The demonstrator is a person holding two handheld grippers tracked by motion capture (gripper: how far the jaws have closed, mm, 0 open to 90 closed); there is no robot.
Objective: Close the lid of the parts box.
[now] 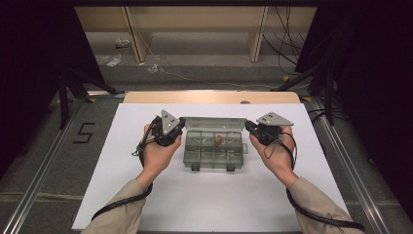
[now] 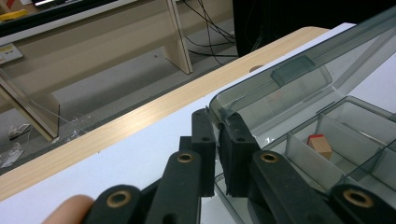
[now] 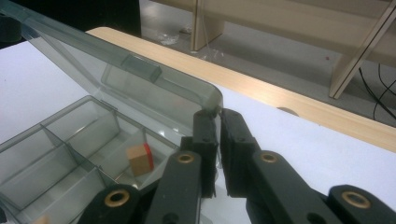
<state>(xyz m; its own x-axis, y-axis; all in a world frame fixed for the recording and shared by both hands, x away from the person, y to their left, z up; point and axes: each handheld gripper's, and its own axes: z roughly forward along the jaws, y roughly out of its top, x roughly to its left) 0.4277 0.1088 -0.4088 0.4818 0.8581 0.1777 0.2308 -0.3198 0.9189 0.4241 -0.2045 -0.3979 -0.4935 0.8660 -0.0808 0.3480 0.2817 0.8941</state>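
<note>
A clear grey compartment box (image 1: 187,158) sits mid-table on the white sheet, its lid (image 1: 214,123) raised at the back. A small wooden block with a red face (image 1: 219,140) lies in one back compartment. My left gripper (image 1: 181,126) is at the lid's left corner and my right gripper (image 1: 248,127) at its right corner. In the left gripper view the left gripper (image 2: 218,122) is shut on the lid (image 2: 299,79) corner, with the block (image 2: 320,144) beyond. In the right gripper view the right gripper (image 3: 218,116) pinches the lid (image 3: 140,74) corner, near the block (image 3: 140,158).
The white sheet (image 1: 146,195) covers the table, and a wooden strip (image 1: 209,97) runs along the far edge. Beyond it stand shelf legs (image 1: 139,44), with loose cables (image 1: 287,44) on the floor. Dark stands (image 1: 63,92) flank both sides.
</note>
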